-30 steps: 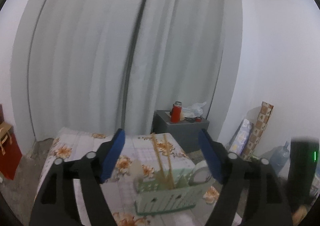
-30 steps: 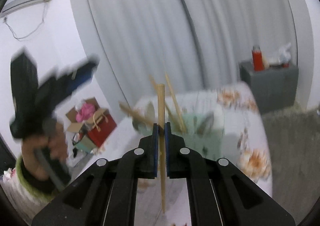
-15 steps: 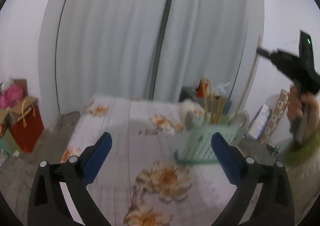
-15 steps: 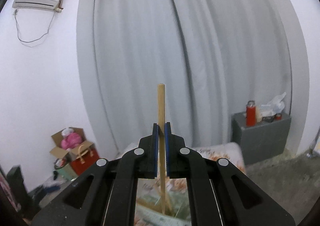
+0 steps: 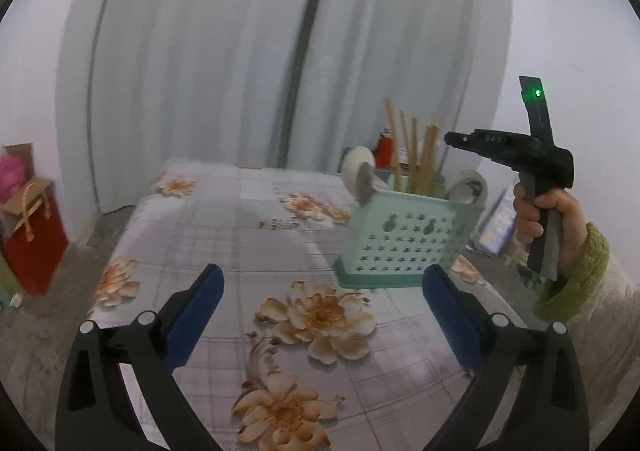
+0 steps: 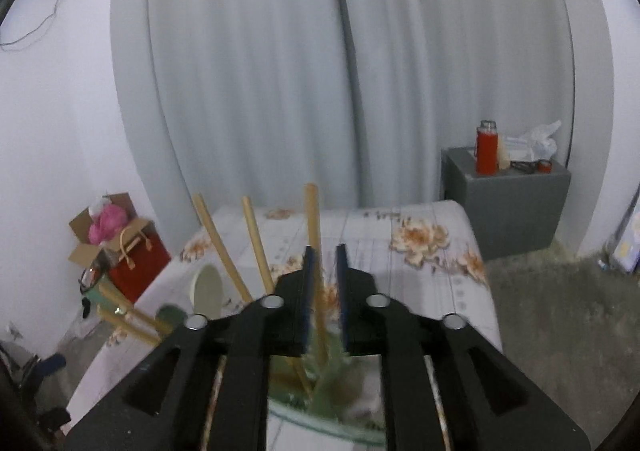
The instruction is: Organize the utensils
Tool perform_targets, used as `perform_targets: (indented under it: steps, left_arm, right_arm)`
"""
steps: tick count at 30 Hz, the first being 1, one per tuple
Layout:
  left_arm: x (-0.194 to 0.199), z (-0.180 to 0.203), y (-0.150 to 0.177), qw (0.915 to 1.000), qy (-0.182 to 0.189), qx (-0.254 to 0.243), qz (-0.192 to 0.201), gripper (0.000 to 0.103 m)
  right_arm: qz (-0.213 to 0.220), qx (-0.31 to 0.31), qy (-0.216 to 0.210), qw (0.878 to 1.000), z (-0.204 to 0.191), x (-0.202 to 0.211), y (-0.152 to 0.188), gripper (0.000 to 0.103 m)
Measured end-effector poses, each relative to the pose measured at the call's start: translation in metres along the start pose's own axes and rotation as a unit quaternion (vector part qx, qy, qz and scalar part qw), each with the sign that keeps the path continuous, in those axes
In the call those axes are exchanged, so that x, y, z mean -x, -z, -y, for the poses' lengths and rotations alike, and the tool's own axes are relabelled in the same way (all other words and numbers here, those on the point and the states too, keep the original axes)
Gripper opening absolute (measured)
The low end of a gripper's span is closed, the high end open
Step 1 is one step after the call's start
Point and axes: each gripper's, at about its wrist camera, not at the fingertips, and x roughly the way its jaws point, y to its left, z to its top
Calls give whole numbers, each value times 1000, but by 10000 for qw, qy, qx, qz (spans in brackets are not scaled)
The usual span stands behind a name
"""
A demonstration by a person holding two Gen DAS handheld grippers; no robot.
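Right in the middle: a thin, light wooden chopstick [image 6: 313,235], standing up between the two blue pads of the right gripper [image 6: 322,263]. Down at its bottom end, blurry: the mint-green plastic basket with little star holes [image 5: 400,247], sitting on the table with the flowery cloth [image 5: 240,235]. Already in that basket: more wooden chopsticks [image 5: 416,155], a round white spoon [image 5: 358,169] on one side and a grey spoon [image 5: 466,187] on the other.

Right gripper: pads only a little way apart, with the stick close to the left pad and a gap on the other side. Looks let go, not squeezed. Left gripper [image 5: 320,315]: spread wide, holding nothing, low over the cloth and just beside the basket.

Could go wrong from here:
- Could drag the stick back out when lifting away, if a pad rubs on it.
- Could knock the leaning sticks while pulling back, and spill them onto the cloth.
- Could tip the light basket over with a bump, with nothing holding it down.
- Best to open a bit more and go straight up.

Words to read: tiny pale letters on the side of the right gripper, maybe "DAS", too small to be sure. Also a small green light above it. No words to be made out on the basket, or on the red flask [image 6: 487,149] far off on the grey cabinet [image 6: 516,211].
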Motion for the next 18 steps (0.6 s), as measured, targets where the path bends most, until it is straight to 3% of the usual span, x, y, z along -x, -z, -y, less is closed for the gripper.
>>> perform_targets:
  steps: [2, 7, 9, 15, 18]
  left_arm:
    - [-6, 3, -2, 9998, 160, -66, 26, 97]
    - [-35, 10, -8, 9978, 640, -136, -69, 97]
    - [-50, 14, -12, 9962, 840, -211, -121, 97]
    - [-103, 25, -21, 9891, 1318, -475, -459, 97]
    - [-132, 35, -22, 9872, 1279, -719, -630, 97]
  right_arm:
    - [264, 38, -47, 9996, -4, 19, 1, 47]
    - [408, -92, -333, 9986, 10, 51, 8, 58]
    - [238, -156, -612, 9977, 21, 49, 17, 68]
    - [-835, -201, -1212, 9889, 43, 15, 62, 72]
    - [-1089, -144, -1316, 9852, 45, -9, 75, 73]
